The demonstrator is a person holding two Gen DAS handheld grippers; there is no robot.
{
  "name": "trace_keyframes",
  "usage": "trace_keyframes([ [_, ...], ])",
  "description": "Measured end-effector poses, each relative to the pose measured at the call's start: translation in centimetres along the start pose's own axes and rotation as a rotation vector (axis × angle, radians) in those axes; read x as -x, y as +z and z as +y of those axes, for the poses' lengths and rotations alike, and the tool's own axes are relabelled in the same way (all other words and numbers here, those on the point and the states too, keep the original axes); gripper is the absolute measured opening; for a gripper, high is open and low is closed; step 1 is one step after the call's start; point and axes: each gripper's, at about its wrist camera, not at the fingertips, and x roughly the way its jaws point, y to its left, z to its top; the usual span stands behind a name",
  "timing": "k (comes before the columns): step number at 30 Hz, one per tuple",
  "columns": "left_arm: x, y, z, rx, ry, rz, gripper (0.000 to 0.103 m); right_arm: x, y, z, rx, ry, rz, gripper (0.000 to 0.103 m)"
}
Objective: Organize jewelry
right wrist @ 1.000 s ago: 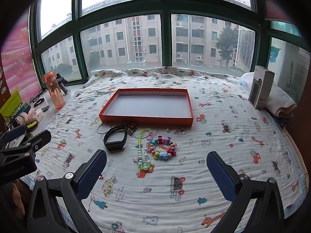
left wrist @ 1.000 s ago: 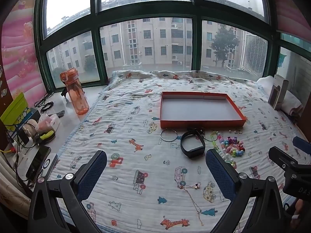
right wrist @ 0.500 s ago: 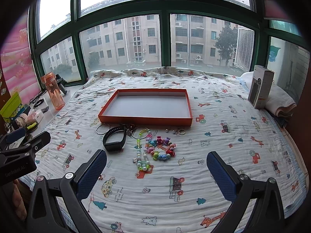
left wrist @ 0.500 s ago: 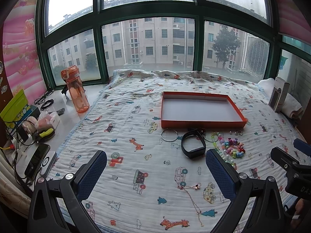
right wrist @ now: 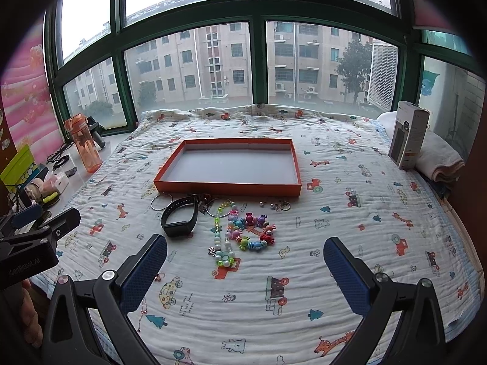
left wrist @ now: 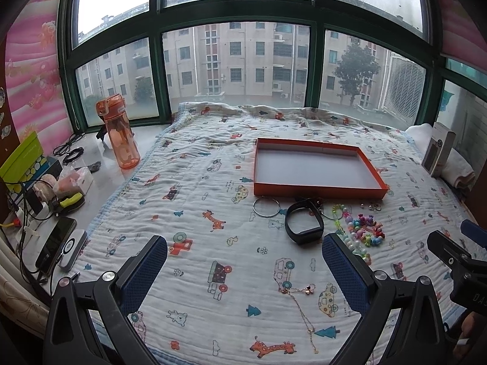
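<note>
An empty orange tray point(left wrist: 319, 189) point(right wrist: 226, 188) lies on the patterned quilt. In front of it lie a silver bangle point(left wrist: 266, 206) point(right wrist: 161, 202), a black wristband point(left wrist: 303, 224) point(right wrist: 179, 217), colourful bead bracelets point(left wrist: 363, 232) point(right wrist: 251, 232), small rings point(right wrist: 280, 205) and a thin gold chain point(left wrist: 301, 307). My left gripper point(left wrist: 243, 270) is open and empty, above the quilt short of the wristband. My right gripper point(right wrist: 245, 270) is open and empty, just in front of the beads.
An orange water bottle point(left wrist: 120, 133) stands on the left sill beside cables, a phone point(left wrist: 54, 249) and clutter. A grey carton point(right wrist: 409, 135) leans on folded towels at the right. Windows close off the far side.
Both views have shifted only slightly; the jewelry sits a little higher in the frames. Both grippers stay open and nothing on the quilt has moved.
</note>
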Motion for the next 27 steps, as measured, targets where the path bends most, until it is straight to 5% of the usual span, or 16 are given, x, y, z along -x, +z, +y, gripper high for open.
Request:
trace_keyframes([
  [27,-0.79,0.07,0.07,-0.024,-0.019,0.013,0.103,-0.28,-0.27,0.05,-0.005,0.008,0.014,0.103],
])
